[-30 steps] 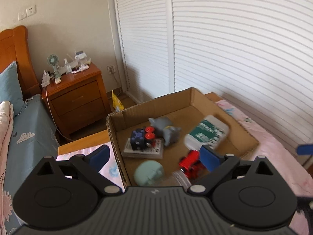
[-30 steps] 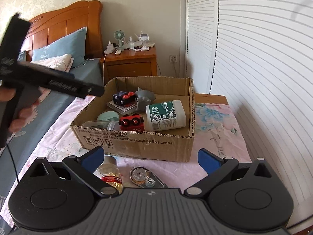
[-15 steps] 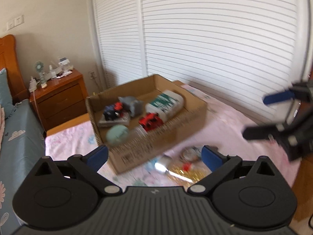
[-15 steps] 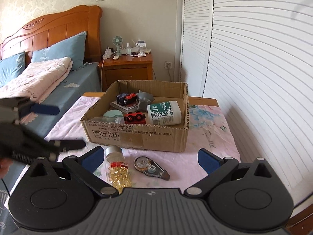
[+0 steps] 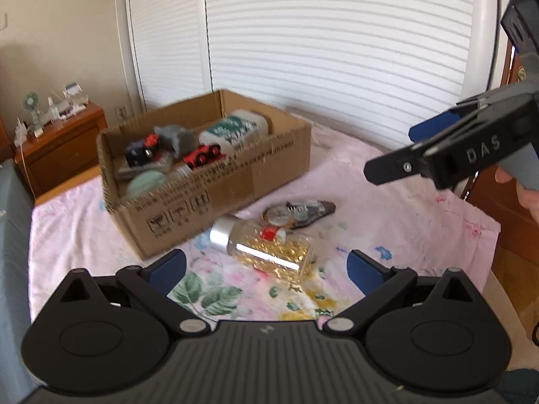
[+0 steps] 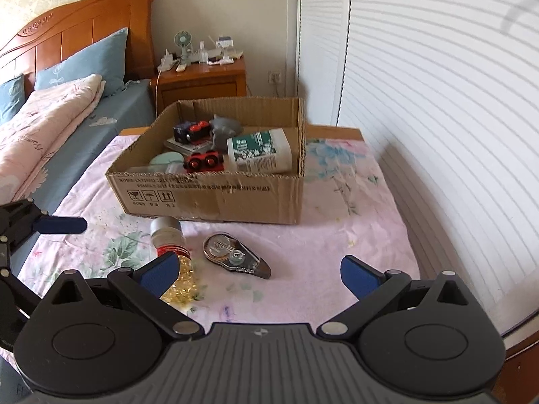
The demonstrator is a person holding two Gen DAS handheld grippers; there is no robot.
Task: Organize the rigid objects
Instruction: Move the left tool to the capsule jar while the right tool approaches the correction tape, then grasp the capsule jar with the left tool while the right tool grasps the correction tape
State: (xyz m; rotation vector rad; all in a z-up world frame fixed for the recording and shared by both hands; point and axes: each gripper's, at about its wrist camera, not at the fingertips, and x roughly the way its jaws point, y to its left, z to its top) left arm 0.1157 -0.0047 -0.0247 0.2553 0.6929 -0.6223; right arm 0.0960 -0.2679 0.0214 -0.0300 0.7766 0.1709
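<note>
Pink flowered bedding (image 6: 337,235) covers the work surface. Both tools hang above it with jaws spread and empty: the left gripper (image 5: 266,269) has swung back from over the cardboard box (image 6: 235,198) to just above the bottle (image 5: 266,249) lying on its side, while the right gripper (image 6: 259,271) has pulled back a little. Just beyond the bottle lies the tape dispenser (image 6: 235,257). These two look like the only things left outside the box, so the bottle seems next.
</note>
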